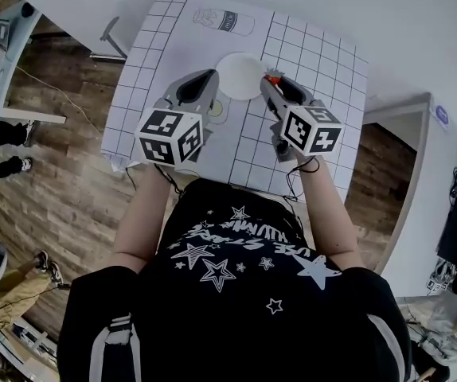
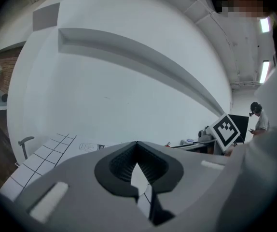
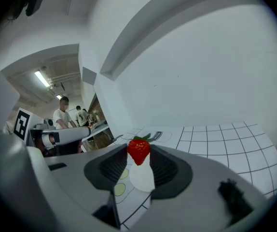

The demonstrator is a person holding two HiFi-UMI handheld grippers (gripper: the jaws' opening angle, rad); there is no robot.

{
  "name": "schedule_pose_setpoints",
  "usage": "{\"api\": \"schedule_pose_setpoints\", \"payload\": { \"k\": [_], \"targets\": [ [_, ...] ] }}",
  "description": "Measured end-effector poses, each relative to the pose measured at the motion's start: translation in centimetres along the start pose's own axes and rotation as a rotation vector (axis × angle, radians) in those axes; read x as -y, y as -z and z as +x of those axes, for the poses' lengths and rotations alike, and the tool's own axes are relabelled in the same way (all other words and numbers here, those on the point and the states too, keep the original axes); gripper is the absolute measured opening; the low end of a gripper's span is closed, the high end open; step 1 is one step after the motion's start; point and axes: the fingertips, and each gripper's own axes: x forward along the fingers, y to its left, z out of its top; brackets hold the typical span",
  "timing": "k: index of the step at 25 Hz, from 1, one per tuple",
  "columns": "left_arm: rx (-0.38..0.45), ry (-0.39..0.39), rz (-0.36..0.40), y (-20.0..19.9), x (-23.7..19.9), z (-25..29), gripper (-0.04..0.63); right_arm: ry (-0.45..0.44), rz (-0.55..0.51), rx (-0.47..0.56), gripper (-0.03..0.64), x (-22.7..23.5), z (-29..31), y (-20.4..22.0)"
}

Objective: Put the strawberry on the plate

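Right gripper [image 3: 139, 153] has its 2 jaws clamped on strawberry [image 3: 138, 151], clear only in its own view. Head view puts it at plate [image 1: 240, 75] right edge. Left gripper [image 2: 137, 144] jaws together, empty.

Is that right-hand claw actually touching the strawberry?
Touching. The right gripper view shows the strawberry pinched between the two jaws of the right gripper, pressed against both.

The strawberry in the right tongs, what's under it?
Below the strawberry, gripped in the tongs of the right gripper, the white plate shows through the gap, lying on the gridded mat. The tongs cover the plate's edges, so how centred the berry hangs can't be told.
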Motion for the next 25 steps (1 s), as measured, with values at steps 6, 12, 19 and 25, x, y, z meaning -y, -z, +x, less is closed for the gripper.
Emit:
{"api": "schedule_pose_setpoints", "payload": {
  "k": [6, 12, 19, 25],
  "targets": [
    [-0.047, 0.054, -0.001, 1.0, -2.4, 2.5, 0.009, 0.048, 0.027, -0.042, 0.155, 1.0, 3.4, 1.5],
    [-0.094, 0.081, -0.028, 2.6, -4.4, 4.4, 0.009, 0.067, 0.022, -0.111, 0.155, 1.5, 6.4, 3.6],
    [-0.142, 0.1, -0.064, 4.5, -5.8, 6.4, 0.009, 0.087, 0.017, -0.181, 0.155, 2.3, 9.2, 5.5],
    [-0.173, 0.105, -0.095, 6.1, -6.4, 7.6, 0.009, 0.092, 0.015, -0.233, 0.155, 2.9, 10.6, 6.9]
  ]
}}
